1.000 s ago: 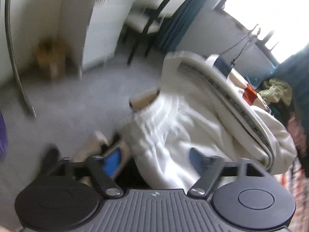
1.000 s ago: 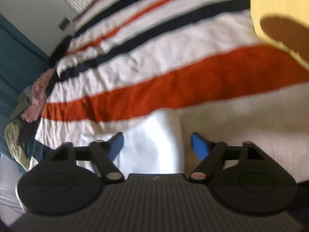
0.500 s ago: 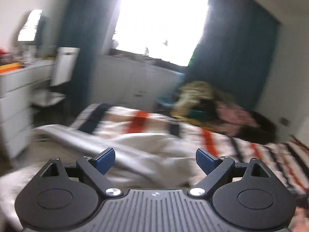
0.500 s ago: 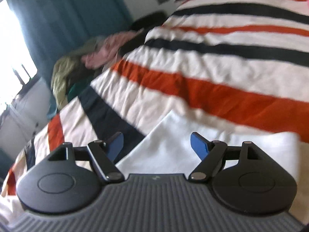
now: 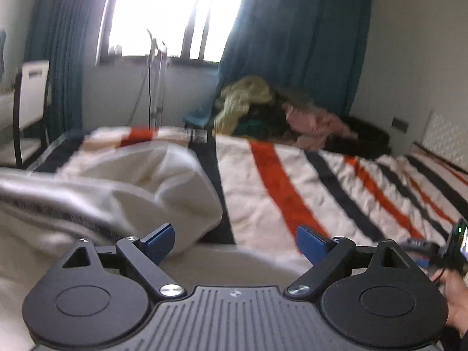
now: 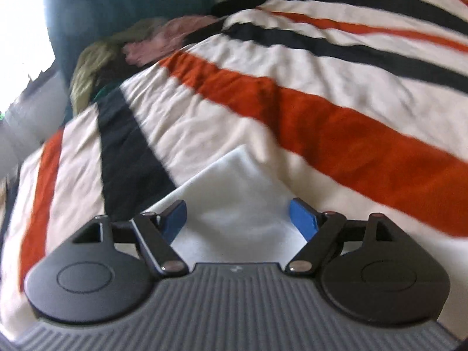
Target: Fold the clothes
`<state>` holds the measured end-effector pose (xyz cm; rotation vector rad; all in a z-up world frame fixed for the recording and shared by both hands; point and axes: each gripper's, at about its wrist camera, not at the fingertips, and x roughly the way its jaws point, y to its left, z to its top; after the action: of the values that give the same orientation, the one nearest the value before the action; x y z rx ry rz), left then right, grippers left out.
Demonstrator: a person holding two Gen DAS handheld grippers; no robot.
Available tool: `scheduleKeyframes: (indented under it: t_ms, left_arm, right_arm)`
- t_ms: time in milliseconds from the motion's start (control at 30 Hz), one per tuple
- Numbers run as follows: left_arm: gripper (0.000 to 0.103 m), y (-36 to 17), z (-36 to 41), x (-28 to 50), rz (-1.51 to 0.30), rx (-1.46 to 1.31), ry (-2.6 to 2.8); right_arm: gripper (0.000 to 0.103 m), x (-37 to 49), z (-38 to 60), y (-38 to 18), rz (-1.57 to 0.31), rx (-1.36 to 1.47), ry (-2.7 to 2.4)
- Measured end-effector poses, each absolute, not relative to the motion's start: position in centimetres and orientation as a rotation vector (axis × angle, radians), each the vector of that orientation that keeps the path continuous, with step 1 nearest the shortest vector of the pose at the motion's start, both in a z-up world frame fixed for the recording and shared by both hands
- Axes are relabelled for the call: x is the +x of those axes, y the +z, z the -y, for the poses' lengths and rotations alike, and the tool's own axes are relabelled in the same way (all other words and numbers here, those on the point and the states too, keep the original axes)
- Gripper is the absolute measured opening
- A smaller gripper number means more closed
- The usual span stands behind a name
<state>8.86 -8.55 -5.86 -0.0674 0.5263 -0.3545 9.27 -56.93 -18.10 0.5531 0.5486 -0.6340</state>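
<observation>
A cream garment point(image 5: 122, 187) with a dark patterned band lies bunched on the near left of the striped bed point(image 5: 321, 187). My left gripper point(image 5: 235, 241) is open and empty, held just above the garment's near edge. In the right wrist view a folded white cloth point(image 6: 234, 193) lies flat on the striped bedspread point(image 6: 336, 122). My right gripper point(image 6: 237, 216) is open over that cloth, a blue fingertip point(image 6: 302, 218) on each side, holding nothing.
A heap of unfolded clothes point(image 5: 280, 114), yellow-green, pink and dark, sits at the bed's far end under the blue curtain point(image 5: 292, 35); it also shows in the right wrist view point(image 6: 140, 46). A chair point(image 5: 29, 99) stands at the left. The other gripper's hand point(image 5: 450, 266) shows at the right edge.
The left gripper has swung up from the floor side to face along the bed, and the cream garment now lies on the bed. The right gripper has drifted slightly, staying open over the white cloth.
</observation>
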Motion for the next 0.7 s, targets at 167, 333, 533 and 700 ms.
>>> scheduleKeyframes:
  t_ms: [167,333,533,700]
  left_arm:
    - [0.091,-6.7,7.5,9.1,-0.489,-0.002,-0.338]
    - [0.091,-6.4,7.0,9.3,-0.516,-0.036,-0.382]
    - [0.092,-5.4,6.9,8.6,-0.487,-0.032,-0.412]
    - [0.092,-6.1,6.7,8.5,-0.513,-0.037,-0.414]
  right_arm:
    - [0.077,10.6,56.3,-18.1,-0.574,0.439,-0.618]
    - [0.08,9.5,57.5,-17.8,-0.51,0.434,-0.793]
    - [0.079,9.6,58.9,-19.1,-0.526,0.517,-0.67]
    - [0.019,10.8,57.1,-18.2,-0.563,0.4,-0.639]
